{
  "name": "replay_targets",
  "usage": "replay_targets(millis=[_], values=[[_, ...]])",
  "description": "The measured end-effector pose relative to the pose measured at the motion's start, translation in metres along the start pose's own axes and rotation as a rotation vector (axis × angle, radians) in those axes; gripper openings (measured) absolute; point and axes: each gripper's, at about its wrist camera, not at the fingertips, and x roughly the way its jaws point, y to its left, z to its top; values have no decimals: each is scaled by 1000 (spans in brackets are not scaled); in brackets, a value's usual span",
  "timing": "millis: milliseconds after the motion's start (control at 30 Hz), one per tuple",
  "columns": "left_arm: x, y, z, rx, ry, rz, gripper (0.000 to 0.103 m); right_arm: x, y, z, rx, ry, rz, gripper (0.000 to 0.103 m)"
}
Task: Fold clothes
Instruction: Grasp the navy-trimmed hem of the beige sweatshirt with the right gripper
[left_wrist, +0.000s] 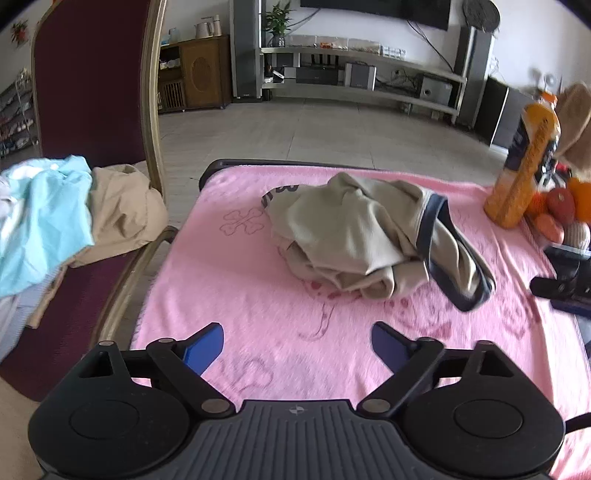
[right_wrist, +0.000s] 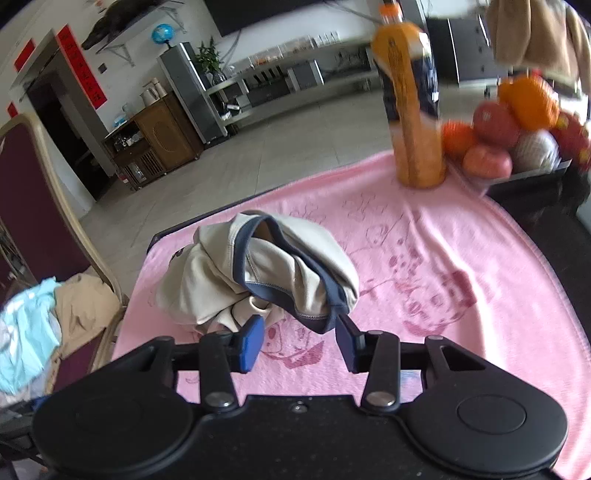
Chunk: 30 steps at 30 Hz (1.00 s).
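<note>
Risk: crumpled beige cotton garment w/ navy trim (left_wrist: 354, 236), mid pink fleece blanket (left_wrist: 229, 280), could drag blanket, tipping orange juice bottle (left_wrist: 524, 166). Left gripper (left_wrist: 297, 347) spread, empty; right gripper (right_wrist: 300, 341) spread at trim.

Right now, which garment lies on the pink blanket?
The crumpled beige garment with navy trim; the light blue and tan clothes sit heaped on the chair.

A pink blanket (left_wrist: 229, 280) covers the table, bearing a crumpled beige garment (left_wrist: 354, 236) mid-frame and an orange bottle (left_wrist: 524, 166) upper right
</note>
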Motion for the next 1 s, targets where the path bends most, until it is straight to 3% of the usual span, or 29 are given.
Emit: replay_targets(millis=[267, 333, 500, 567, 700, 833, 900, 967, 1000], values=[[24, 0, 2, -17, 81, -19, 84, 36, -26, -1, 148, 36, 23, 43], [23, 2, 1, -29, 75, -52, 84, 40, -32, 0, 165, 21, 20, 43], [22, -12, -1, 32, 53, -16, 87, 51, -49, 2, 207, -16, 12, 43], [25, -16, -3, 31, 62, -20, 83, 59, -58, 3, 219, -20, 21, 43], [30, -11, -9, -68, 80, -24, 73, 81, -71, 4, 229, 0, 50, 46], [29, -3, -9, -104, 92, -17, 63, 101, -82, 5, 278, 20, 93, 56], [26, -1, -9, -101, 82, -15, 63, 108, -85, 5, 318, 11, 115, 56], [22, 0, -8, -95, 73, -17, 63, 118, -87, 5, 370, 28, 139, 50], [20, 1, -9, -92, 67, -18, 63, 122, -88, 5, 393, 36, 150, 30]])
